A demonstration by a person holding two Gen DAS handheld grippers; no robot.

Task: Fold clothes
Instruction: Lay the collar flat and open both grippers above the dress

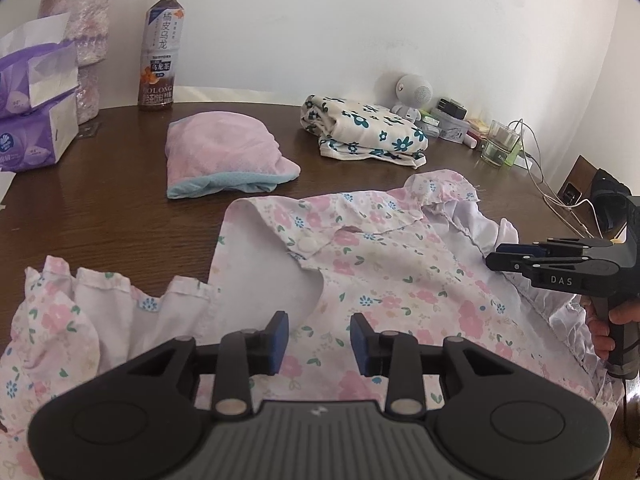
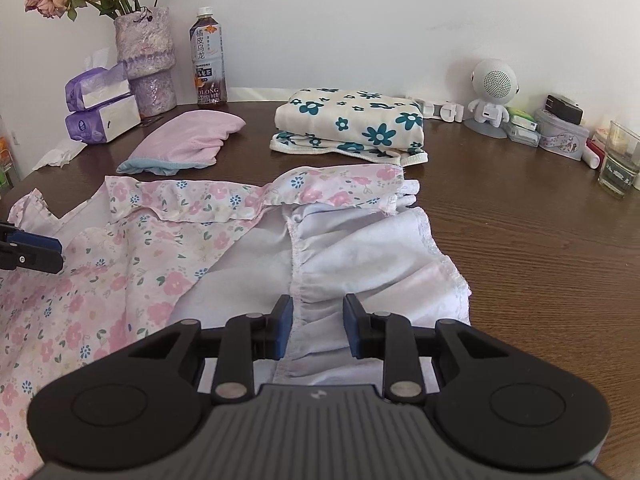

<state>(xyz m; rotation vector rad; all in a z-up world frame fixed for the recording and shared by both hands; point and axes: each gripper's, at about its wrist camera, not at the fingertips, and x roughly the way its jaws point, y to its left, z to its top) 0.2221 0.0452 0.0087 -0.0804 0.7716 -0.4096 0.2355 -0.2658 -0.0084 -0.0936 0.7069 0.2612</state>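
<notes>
Right wrist view: right gripper (image 2: 316,326), jaws part-open and empty, straddles the floral garment's (image 2: 120,280) white ruffle (image 2: 360,256), which runs toward twelve o'clock.

Right gripper (image 2: 316,326) jaws apart over floral garment's (image 2: 160,248) white ruffle; wooden table (image 2: 540,248)

We see our left gripper (image 1: 319,344) and right gripper (image 2: 316,327) alike: black linkage arms with silver pivot pins, blue pads (image 1: 279,342) on the fingers, a ribbed grey body with a small white emblem, "DAS" on the right one's side.
</notes>
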